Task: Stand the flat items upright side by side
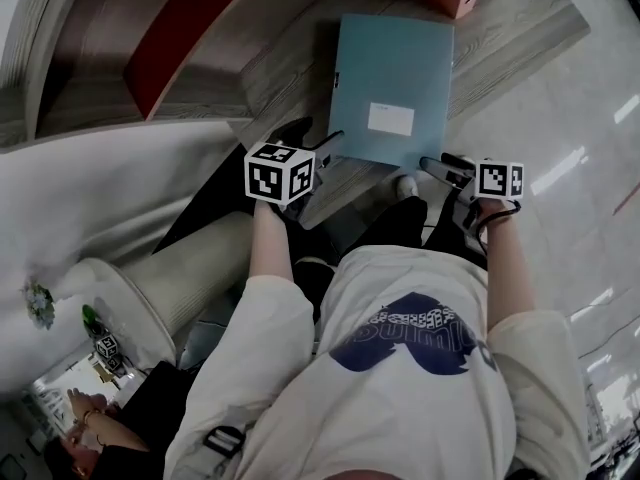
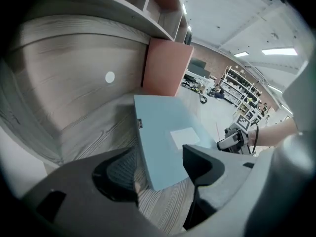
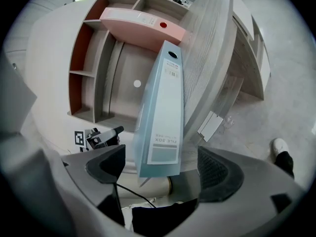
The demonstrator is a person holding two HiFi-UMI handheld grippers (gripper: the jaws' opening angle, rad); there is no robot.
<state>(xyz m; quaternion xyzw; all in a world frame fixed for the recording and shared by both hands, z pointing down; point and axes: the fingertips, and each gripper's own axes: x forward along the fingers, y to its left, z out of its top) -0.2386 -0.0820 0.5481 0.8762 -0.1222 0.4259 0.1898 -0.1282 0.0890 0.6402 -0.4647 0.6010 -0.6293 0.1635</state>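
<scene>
Right gripper view alone shows file box (image 3: 163,107) spine; left tool (image 2: 160,167), right tool (image 3: 162,168) spread.

A flat file box (image 1: 395,78) lies on the counter (image 1: 520,28). Its near-left corner sits between the fingers of the left gripper (image 1: 322,143), its near-right corner between those of the right gripper (image 1: 440,166). Beyond the fingers, behind it, stands an upright file box (image 2: 167,65).
</scene>
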